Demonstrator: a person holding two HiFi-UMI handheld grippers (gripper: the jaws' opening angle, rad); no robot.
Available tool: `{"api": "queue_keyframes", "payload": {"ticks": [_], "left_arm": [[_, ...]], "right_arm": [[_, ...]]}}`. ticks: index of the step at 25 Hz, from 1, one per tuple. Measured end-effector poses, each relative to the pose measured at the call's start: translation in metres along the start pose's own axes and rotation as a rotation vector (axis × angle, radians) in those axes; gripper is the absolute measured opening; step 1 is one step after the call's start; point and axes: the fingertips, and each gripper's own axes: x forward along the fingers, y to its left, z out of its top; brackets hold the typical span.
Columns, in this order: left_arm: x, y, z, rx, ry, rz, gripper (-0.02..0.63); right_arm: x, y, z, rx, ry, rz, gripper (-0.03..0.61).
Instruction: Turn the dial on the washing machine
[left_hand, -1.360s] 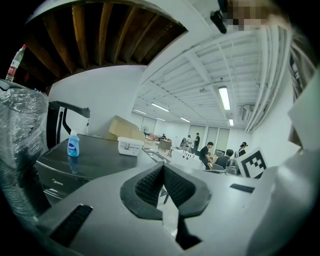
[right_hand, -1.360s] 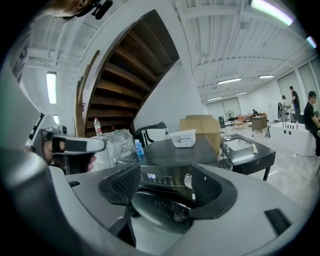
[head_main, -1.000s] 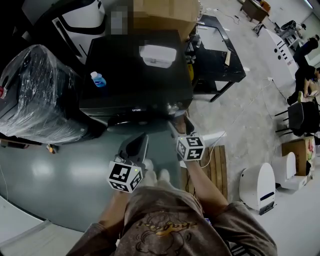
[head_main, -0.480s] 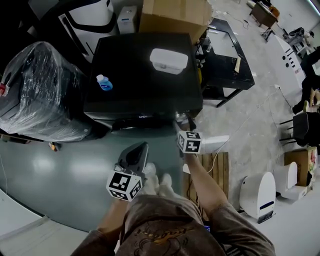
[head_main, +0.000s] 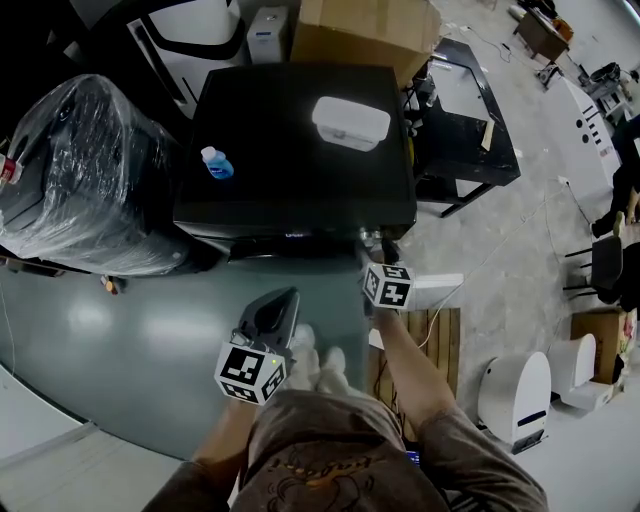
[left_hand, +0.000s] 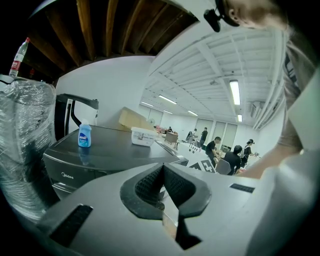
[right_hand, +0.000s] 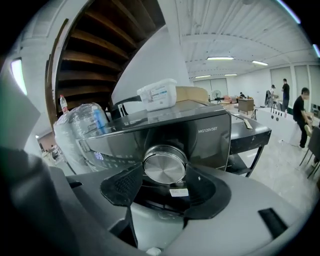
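the right gripper (right_hand: 165, 172) has its fingers (right_hand: 124, 186) spread wide, one on either side of the dial (right_hand: 165, 162). they have just been closing in on it, and the pads sit right by its rim, though no firm pinch shows yet. the left gripper (left_hand: 163, 172) has its fingers pressed together on nothing and hangs back from the machine.

over the last second the right gripper has come down and in toward the front right corner of the washing machine (head_main: 300, 120). its marker cube (head_main: 387, 287) is now tucked closer under the front edge, while the left gripper has barely shifted. i judge the reach finished; what is left is to complete the squeeze and twist.

only the right gripper view shows the dial clearly: a brushed metal knob on the dark control panel, squarely framed by the fingers. the head view all but hides it under the machine's front edge. it does lay out the machine's top, with a blue bottle (head_main: 217, 163) and a white box (head_main: 350, 122) well apart, and a plastic-wrapped bulk (head_main: 85, 180) beside the machine.
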Motion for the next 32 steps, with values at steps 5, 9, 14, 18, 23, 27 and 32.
{"api": "queue_keyframes", "payload": {"ticks": [5,9,14,18,23,27,32], "left_arm": [[0.000,0.002,-0.002,0.000,0.009,0.008,-0.008],[-0.001,0.001,-0.002,-0.002,0.010,0.017,-0.008],[-0.002,0.002,-0.002,-0.004,0.007,0.025,-0.008],[-0.004,0.002,-0.002,-0.004,0.006,0.029,-0.008],[-0.004,-0.002,-0.003,-0.004,0.010,0.027,-0.008],[-0.004,-0.005,-0.005,-0.006,0.015,0.026,-0.008],[-0.007,-0.004,-0.007,-0.008,0.018,0.029,-0.008]], "right_arm": [[0.000,-0.001,0.000,0.130,-0.018,0.053,0.264],[0.000,-0.002,-0.001,0.239,-0.044,0.081,0.264],[0.000,-0.004,-0.001,0.402,-0.076,0.134,0.264],[-0.001,-0.005,0.001,0.475,-0.081,0.153,0.264],[-0.002,-0.006,0.004,0.652,-0.113,0.189,0.264],[-0.001,-0.009,0.003,0.823,-0.145,0.214,0.264],[0.000,-0.011,-0.001,1.014,-0.182,0.253,0.264]]}}
